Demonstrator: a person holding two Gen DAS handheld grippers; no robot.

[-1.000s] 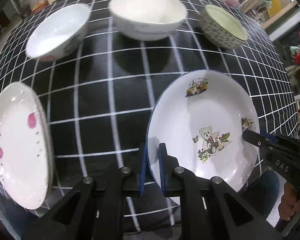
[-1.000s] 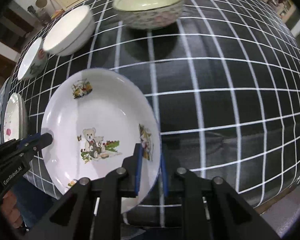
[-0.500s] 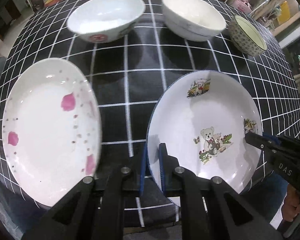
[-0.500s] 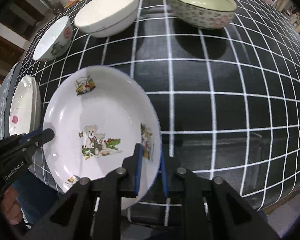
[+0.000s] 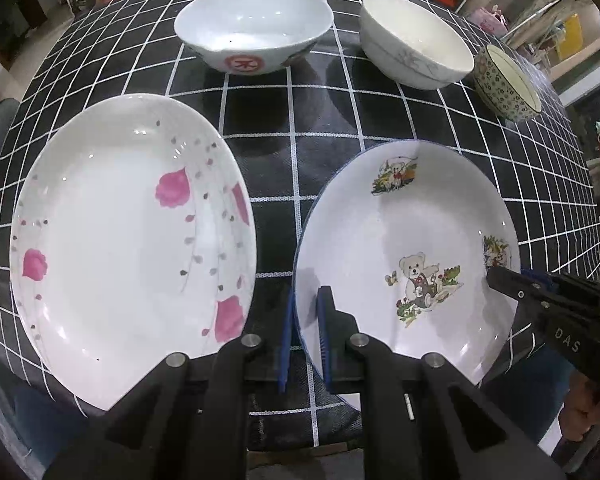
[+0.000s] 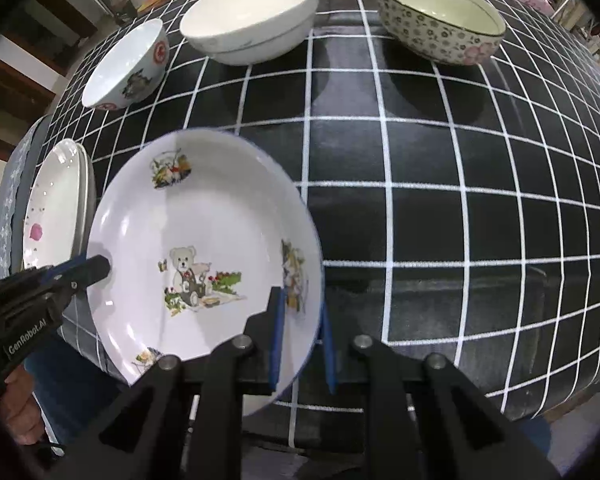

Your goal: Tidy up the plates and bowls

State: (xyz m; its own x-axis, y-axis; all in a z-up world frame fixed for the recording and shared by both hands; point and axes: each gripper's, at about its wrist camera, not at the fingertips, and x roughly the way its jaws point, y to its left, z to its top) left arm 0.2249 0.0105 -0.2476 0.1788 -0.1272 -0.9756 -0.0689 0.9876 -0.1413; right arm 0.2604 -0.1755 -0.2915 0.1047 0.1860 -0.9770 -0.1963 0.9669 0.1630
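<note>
Over checked cloth (image 5: 320,120), both tools clamping bear plate (image 5: 380,248)

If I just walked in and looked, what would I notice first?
The teddy bear plate, pinched at opposite rims by the left gripper and the right gripper, at the near edge of the checked tablecloth. Just left of it lies the pink flower plate. Behind stand three bowls in a row: red-stamp bowl, plain white bowl and flower-patterned bowl.

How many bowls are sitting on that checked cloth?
3, in a row at the far side: the red-stamped bowl leftmost, the plain white bowl in the middle, the flower-patterned bowl rightmost. None looks hidden.
</note>
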